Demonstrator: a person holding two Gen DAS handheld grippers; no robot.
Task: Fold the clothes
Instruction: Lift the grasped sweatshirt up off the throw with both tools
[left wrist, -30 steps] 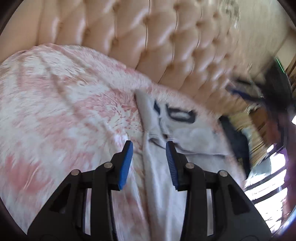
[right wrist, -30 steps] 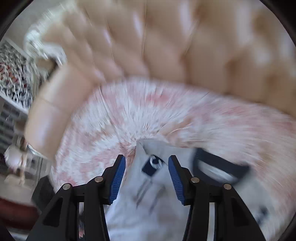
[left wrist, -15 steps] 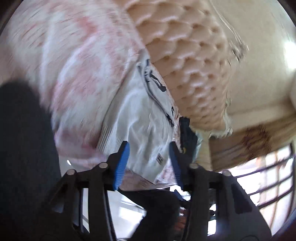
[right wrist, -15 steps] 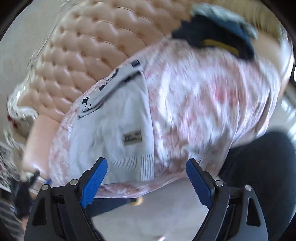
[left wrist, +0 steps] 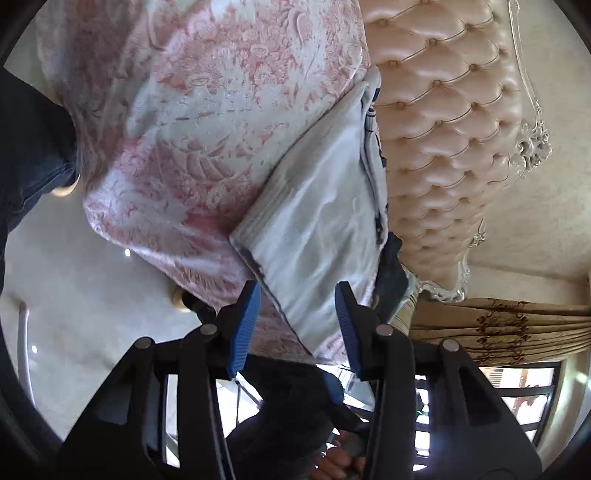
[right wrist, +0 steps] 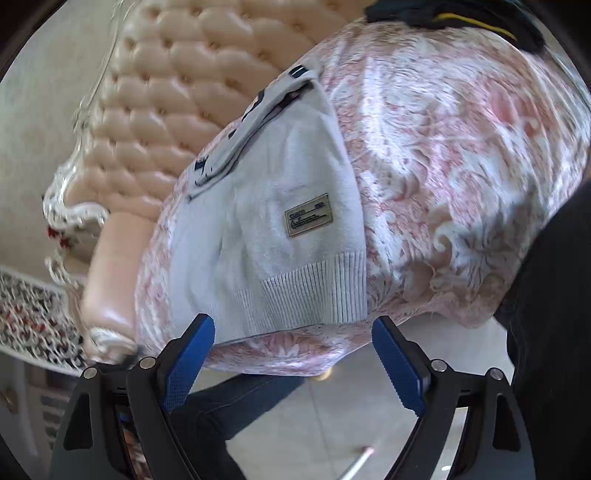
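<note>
Two tools with black frames and blue pads pointed at a bed covered in a pink-and-white patterned bedspread [right wrist: 461, 155], backed by a tufted peach leather headboard [left wrist: 443, 140]. On that bedspread lay a folded pale grey knitted sweater [right wrist: 280, 229] with a ribbed hem and a small rectangular label patch [right wrist: 309, 219], set in the corner of the bed where the headboard meets the near edge, its dark-lettered collar end toward the headboard. The left tool [left wrist: 295, 328] was released, its pads partly apart with the sweater's folded edge showing beyond them but not pinched. The right tool [right wrist: 291, 362] was also released, spread wide just off the bed's near edge, below the ribbed hem, with nothing between its pads. At the far end of the bed, a dark navy garment with a yellow stripe [right wrist: 454, 14] rested on the bedspread. Beneath the left tool, a dark-sleeved hand [left wrist: 332, 458] showed in the left wrist view.
</note>
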